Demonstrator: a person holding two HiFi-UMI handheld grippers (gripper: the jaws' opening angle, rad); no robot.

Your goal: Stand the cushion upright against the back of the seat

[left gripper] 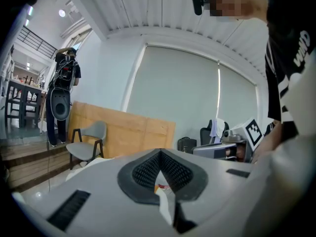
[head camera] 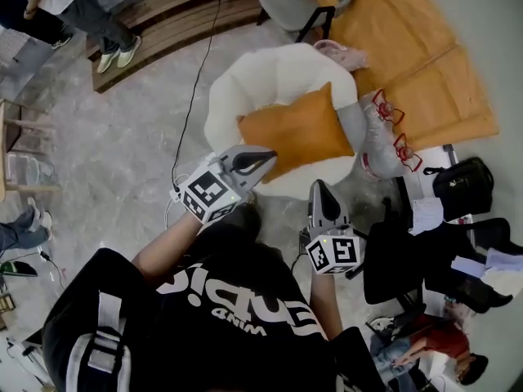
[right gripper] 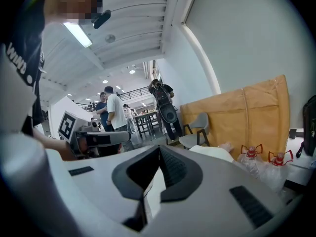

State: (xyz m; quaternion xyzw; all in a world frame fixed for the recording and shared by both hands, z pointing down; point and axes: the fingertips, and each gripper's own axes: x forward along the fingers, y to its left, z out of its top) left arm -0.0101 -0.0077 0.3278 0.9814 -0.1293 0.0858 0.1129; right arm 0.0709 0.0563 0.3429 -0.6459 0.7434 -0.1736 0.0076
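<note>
Orange cushion (head camera: 298, 129) on white seat (head camera: 245, 84), L claw (head camera: 272, 155), R claw (head camera: 318, 185) — both closed, empty

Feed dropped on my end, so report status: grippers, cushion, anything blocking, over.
Left gripper and right gripper both shut, empty. Orange cushion lies on white seat, not upright. Nothing between grippers and cushion; bottle bag beside seat.

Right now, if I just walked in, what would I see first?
The bright orange cushion jumps out first, lying across the puffy white seat in the middle of the head view. Just below it are the left gripper and the right gripper, both shut and empty.
</note>
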